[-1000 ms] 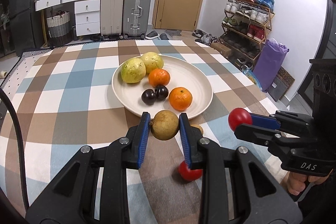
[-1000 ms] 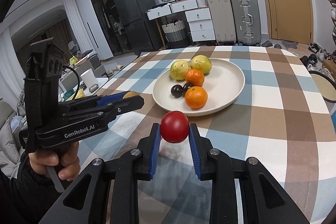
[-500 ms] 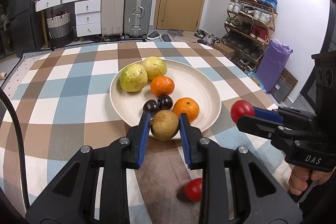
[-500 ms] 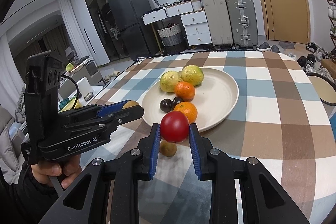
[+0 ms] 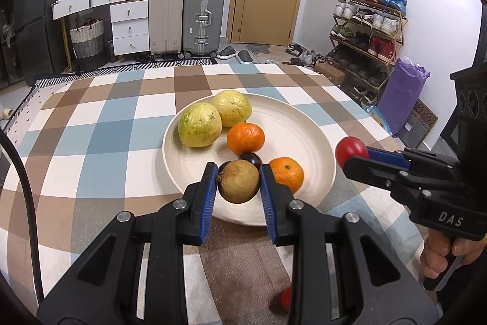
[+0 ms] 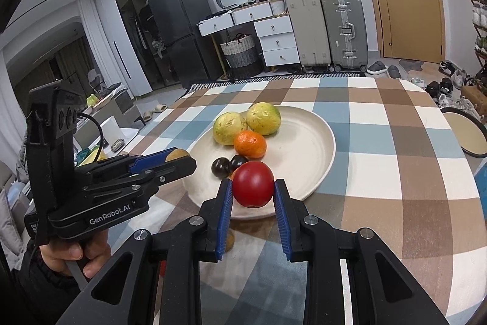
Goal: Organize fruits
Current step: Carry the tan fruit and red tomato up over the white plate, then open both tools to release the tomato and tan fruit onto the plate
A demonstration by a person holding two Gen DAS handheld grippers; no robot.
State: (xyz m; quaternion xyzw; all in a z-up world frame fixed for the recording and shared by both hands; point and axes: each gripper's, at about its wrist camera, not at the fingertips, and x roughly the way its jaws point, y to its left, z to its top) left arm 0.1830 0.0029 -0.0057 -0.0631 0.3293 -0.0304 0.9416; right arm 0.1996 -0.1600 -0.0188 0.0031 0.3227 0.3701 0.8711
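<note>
Carrying: both grippers held fruit above the near rim of the round cream plate [image 5: 304, 124].
Left tongs: the left gripper [image 5: 238, 188] was clamped on a round brownish-green fruit [image 5: 239, 185], blue pads pressed on both flanks.
Right tongs: the right gripper [image 6: 253, 197] was clamped on a glossy red round fruit [image 6: 253, 184].
Done: two yellow-green guavas [image 5: 199, 129], two orange mandarins [image 5: 245, 138] and two dark plums [image 6: 220, 167] lay on the plate, grouped by kind.
Left: the two held fruits had not yet been set down; a small red fruit [image 5: 285, 299] and a small brown fruit [image 6: 229, 239] lay on the checked tablecloth [image 5: 91, 142] just short of the plate.
Progress: judged past the halfway mark.
Orientation: the brownish fruit was near-spherical with no clear long axis; its stem nub pointed toward the left pad.
Red fruit: no long axis could be told.
</note>
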